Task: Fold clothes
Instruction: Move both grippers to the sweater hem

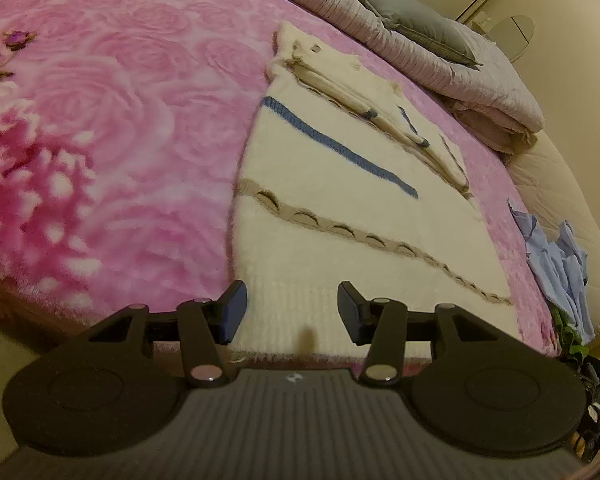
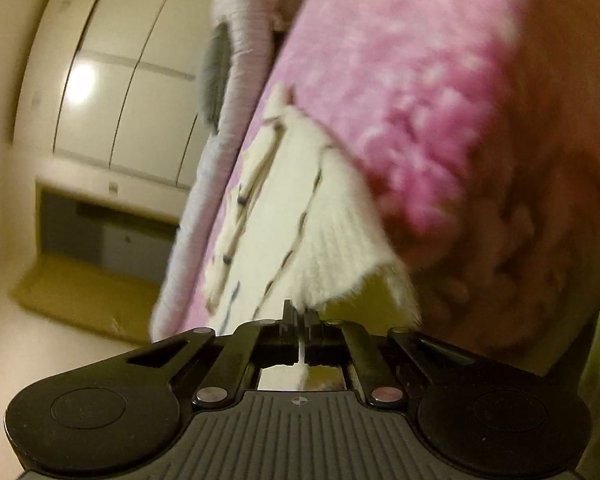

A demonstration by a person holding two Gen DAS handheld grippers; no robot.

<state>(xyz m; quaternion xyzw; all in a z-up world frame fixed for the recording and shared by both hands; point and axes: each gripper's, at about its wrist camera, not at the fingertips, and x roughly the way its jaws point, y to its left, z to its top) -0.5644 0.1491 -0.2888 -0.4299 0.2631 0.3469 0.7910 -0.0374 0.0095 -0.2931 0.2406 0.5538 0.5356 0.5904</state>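
Observation:
A cream knit sweater (image 1: 340,208) with a blue stripe and beige cable bands lies flat on a pink floral blanket (image 1: 100,120), its sleeve folded over the far part. My left gripper (image 1: 292,312) is open and empty, just above the sweater's ribbed hem at the bed's near edge. In the right wrist view my right gripper (image 2: 300,320) is shut on the hem of the sweater (image 2: 332,248) and lifts that corner off the blanket (image 2: 400,80). That view is tilted and blurred.
A folded lilac quilt (image 1: 440,52) with a grey pillow (image 1: 416,20) lies at the far side of the bed. Crumpled light blue clothes (image 1: 556,264) lie at the right edge. A white wardrobe (image 2: 112,80) stands beyond the bed.

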